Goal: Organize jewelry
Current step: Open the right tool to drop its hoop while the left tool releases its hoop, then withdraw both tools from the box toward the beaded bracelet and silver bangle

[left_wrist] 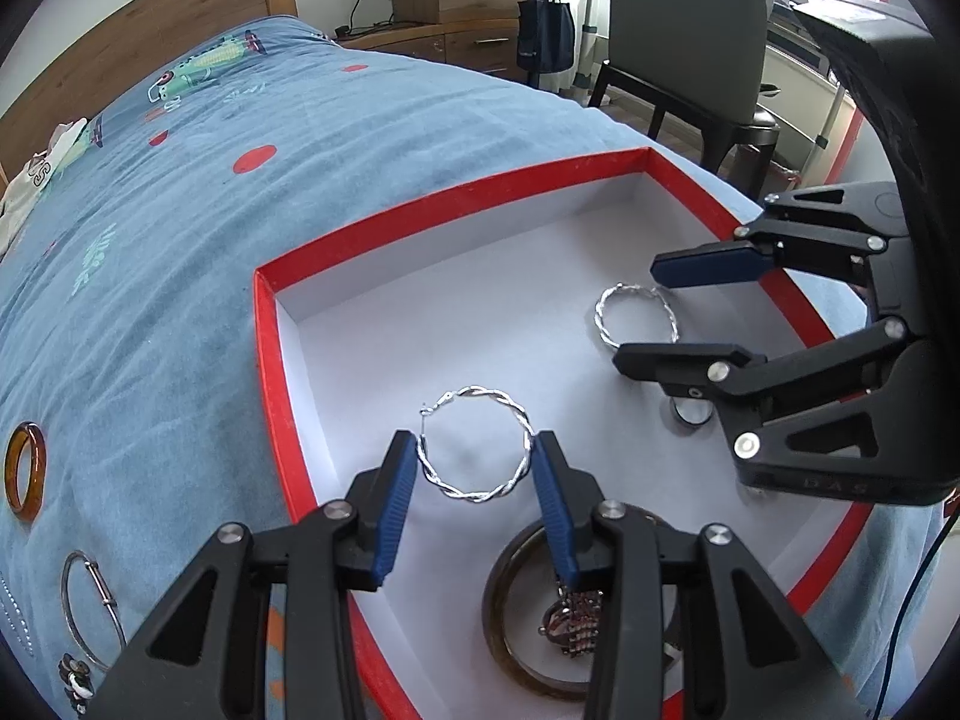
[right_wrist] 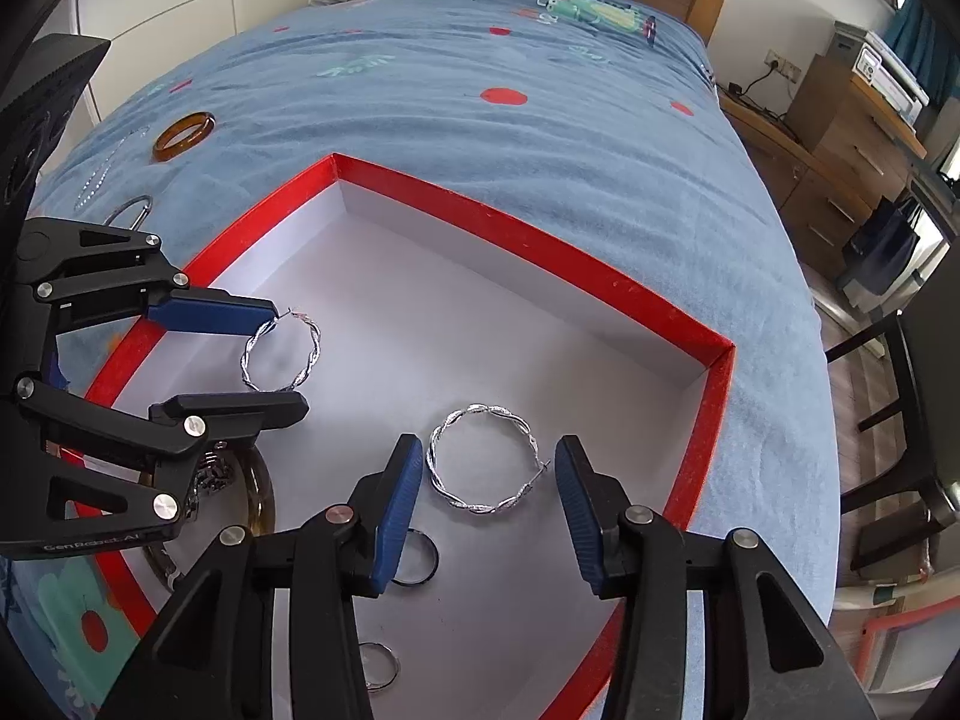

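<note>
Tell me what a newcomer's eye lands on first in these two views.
First, the red-rimmed box with its white floor, lying on the blue bedspread. Next, two twisted silver hoop earrings on that floor: one between the open fingers of the left gripper, the other between the open fingers of the right gripper. An amber bangle lies outside the box on the bedspread.

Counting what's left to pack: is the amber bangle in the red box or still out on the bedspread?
Out. The amber bangle lies on the blue bedspread, beyond the red box rim.
</note>
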The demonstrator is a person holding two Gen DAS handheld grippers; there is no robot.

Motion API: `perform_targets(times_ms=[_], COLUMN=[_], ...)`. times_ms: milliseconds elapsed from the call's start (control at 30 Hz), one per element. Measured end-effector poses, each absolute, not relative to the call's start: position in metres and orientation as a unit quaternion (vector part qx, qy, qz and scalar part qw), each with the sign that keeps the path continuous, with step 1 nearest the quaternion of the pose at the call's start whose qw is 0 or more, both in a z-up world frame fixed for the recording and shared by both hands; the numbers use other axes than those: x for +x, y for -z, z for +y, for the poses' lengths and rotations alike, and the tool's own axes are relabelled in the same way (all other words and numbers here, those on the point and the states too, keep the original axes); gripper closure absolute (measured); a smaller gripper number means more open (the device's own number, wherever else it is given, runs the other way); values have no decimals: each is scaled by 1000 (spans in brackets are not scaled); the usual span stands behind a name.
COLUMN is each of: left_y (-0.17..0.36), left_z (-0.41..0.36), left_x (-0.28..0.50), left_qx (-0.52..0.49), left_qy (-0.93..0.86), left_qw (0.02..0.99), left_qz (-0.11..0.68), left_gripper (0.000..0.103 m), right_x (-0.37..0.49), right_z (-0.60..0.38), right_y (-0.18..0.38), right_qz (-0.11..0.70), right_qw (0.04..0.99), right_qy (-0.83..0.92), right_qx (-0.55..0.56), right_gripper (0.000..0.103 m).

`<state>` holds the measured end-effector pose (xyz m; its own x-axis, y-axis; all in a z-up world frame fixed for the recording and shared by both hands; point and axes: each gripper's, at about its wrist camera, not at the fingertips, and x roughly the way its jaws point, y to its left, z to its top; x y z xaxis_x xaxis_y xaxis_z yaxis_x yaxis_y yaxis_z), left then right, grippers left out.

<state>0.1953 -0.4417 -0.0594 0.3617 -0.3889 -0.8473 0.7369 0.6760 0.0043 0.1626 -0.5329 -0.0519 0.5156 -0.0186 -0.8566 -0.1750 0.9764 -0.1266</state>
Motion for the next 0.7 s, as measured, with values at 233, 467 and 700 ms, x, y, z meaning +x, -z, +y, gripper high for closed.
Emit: perform_targets(times_ms=[233,467,700], left_y=[46,7,-47], left_z=[-429,-392,-324], left_x=[187,164,146], left_qx=[195,186,176], left_qy=[350,352,324], left_qw=[799,811,838], left_qz=[449,430,402], left_gripper=[65,65,65], right_x=[144,97,41], right_z=[-540,-557,-556], right_y=[34,-13,-76], right_qz=[486,458,418], right_qw=[869,887,905], right_qy=[-22,19,56], right_qx=[-86,-54,-49], right_gripper=[56,54,53])
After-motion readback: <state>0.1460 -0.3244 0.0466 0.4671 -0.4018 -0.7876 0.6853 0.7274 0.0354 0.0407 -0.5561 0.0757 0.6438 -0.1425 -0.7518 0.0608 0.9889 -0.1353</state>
